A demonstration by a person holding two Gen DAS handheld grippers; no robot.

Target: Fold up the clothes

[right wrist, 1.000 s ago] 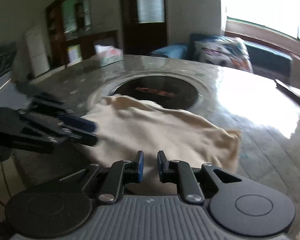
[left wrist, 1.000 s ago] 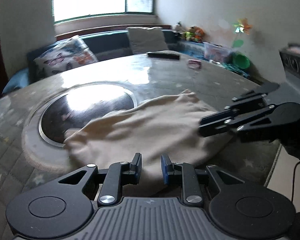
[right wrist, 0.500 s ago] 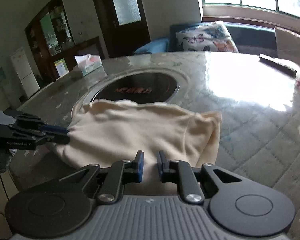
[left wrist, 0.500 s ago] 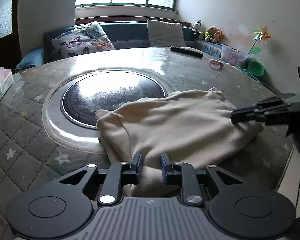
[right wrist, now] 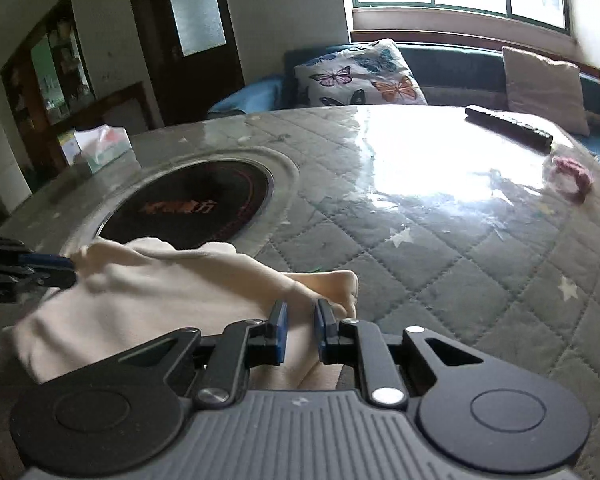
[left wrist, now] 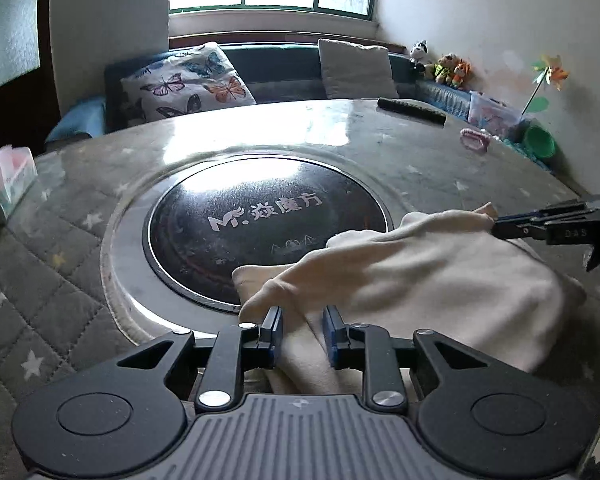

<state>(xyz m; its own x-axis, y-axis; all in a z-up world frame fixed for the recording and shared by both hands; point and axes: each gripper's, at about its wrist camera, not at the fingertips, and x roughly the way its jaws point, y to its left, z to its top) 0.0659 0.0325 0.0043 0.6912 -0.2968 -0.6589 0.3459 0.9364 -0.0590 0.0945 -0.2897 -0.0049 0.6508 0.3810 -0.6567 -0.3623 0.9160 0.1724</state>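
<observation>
A cream garment (left wrist: 428, 276) lies bunched on the round table near its front edge, partly over the black cooktop disc (left wrist: 260, 224). My left gripper (left wrist: 302, 336) is shut on one edge of it, with cloth filling the gap between the blue pads. My right gripper (right wrist: 300, 330) is shut on the opposite edge of the garment (right wrist: 148, 300). Each gripper shows side-on in the other's view: the right one (left wrist: 496, 229) at the garment's far corner, the left one (right wrist: 70, 270) at the left.
The table has a quilted grey star-print cover (right wrist: 440, 248) under clear plastic. A tissue box (left wrist: 6, 178) stands at the left, a black remote (left wrist: 412, 110) and a pink item (left wrist: 476, 142) at the far right. A sofa with cushions (left wrist: 188, 82) runs behind.
Both grippers have moved toward the table's front edge with the garment, dragging it back off the cooktop disc. The cloth is more bunched and the disc's lettering now shows.
</observation>
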